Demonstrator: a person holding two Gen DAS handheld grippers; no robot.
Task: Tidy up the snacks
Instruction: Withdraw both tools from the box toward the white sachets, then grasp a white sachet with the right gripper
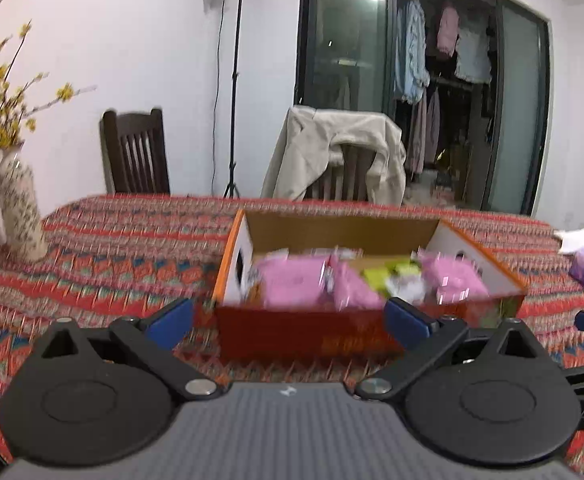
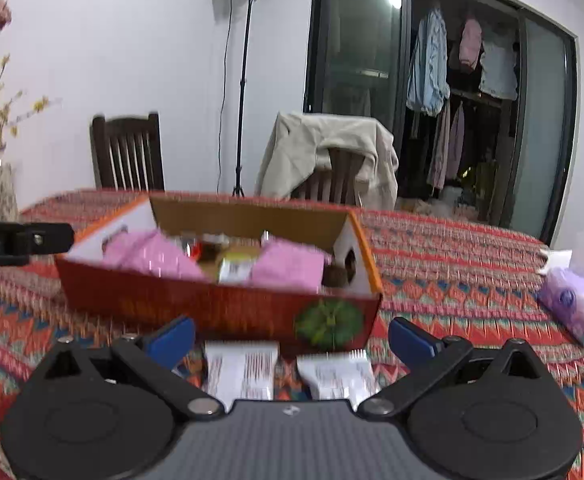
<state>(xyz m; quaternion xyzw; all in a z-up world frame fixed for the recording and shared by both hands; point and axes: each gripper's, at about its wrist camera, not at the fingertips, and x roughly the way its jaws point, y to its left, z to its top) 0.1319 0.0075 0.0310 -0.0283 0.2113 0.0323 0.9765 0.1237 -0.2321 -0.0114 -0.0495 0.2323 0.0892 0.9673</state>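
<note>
- Vase point(image 1: 21, 204): patterned, holding yellow flowering branches, stands on the table point(image 1: 123, 248) well to the left of the cardboard box point(image 1: 304, 332); the table carries a red patterned cloth.
- Left gripper point(image 1: 289, 314): jaws spread wide, nothing between them; its blue-tipped fingers point(image 1: 169, 322) sit just in front of the box's near wall, one toward each end of it.
- Cardboard box: open-topped, red-orange outside with white end walls, upright near the table's middle. Inside lie pink snack packets point(image 1: 292, 282), with a yellow-green packet point(image 1: 388, 274) between them. Contents are blurred; labels cannot be read.
- White packets point(image 2: 241, 372): two, lying flat on the cloth just in front of the box's near wall, side by side with a gap between them.
- Right gripper point(image 2: 292, 340): jaws spread wide and empty, placed above the two white packets; whether it touches them cannot be told.
- Purple packet point(image 2: 576, 308): lies on the cloth well to the right of the box.
- Behind the box: two dark wooden chairs, the right one point(image 2: 344, 176) draped with a beige jacket point(image 2: 324, 152).
</note>
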